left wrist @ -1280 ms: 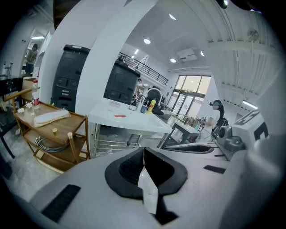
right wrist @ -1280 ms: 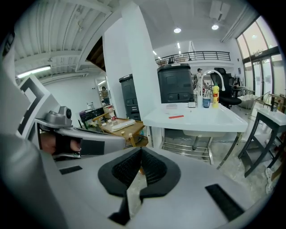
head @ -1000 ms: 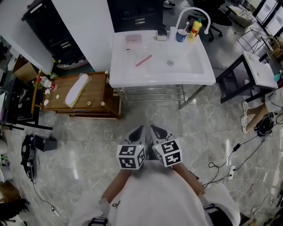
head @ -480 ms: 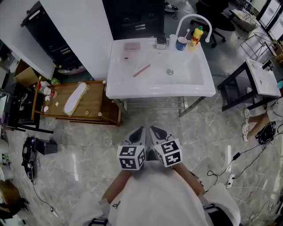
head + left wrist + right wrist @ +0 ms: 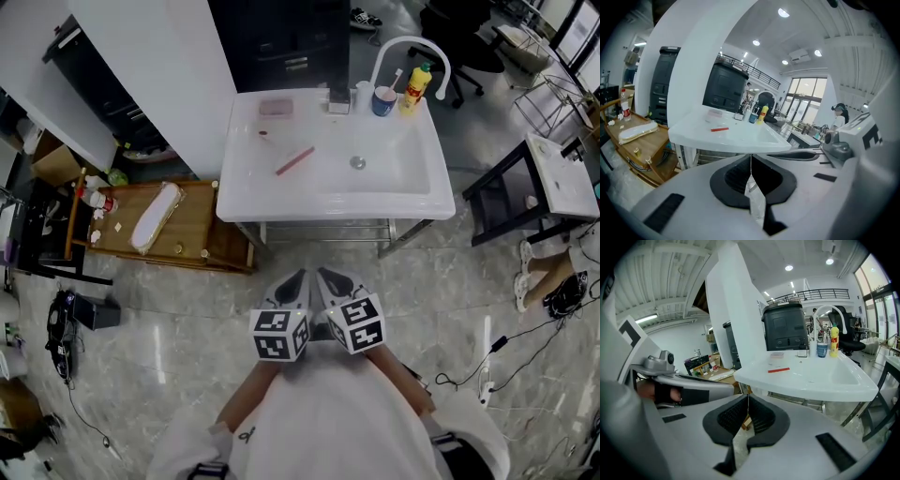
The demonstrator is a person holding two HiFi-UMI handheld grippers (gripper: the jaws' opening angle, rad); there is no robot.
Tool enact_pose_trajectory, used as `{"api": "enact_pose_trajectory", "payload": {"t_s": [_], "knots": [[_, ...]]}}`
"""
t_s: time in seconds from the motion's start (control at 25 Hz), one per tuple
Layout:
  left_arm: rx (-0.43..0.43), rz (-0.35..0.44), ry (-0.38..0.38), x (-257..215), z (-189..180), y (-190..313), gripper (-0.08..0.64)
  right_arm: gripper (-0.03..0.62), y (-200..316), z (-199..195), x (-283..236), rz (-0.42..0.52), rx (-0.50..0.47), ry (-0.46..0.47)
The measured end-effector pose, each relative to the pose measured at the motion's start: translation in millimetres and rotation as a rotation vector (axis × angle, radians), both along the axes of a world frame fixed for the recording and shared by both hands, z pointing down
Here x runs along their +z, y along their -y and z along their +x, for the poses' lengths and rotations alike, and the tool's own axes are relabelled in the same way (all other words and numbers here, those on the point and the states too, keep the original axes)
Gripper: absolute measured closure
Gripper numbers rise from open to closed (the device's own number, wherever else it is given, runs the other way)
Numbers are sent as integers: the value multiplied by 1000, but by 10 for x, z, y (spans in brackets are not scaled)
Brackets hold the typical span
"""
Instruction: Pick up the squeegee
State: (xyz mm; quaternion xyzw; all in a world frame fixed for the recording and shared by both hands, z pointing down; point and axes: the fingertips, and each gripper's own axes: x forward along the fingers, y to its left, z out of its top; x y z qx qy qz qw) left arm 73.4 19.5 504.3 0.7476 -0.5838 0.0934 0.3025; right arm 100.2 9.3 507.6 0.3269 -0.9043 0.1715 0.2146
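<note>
With the left gripper (image 5: 751, 158) and right gripper (image 5: 748, 397) both pressed closed on nothing, well short of the sink (image 5: 246, 202), the thin red squeegee (image 5: 294, 160) lying flat on its left ledge looks likely to skid toward the basin if pinched carelessly.

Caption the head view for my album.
Left gripper and right gripper, both shut, face a white sink holding a red squeegee.
</note>
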Motion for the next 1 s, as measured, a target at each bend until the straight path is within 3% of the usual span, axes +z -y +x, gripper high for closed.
{"api": "enact_pose_trajectory", "payload": {"t_s": [0.36, 1.0], "knots": [[2, -1, 1, 16, 180, 174, 532, 565, 107, 99, 60, -23, -47, 1], [14, 2, 10, 31, 364, 291, 532, 565, 195, 299, 129, -39, -13, 22]]}}
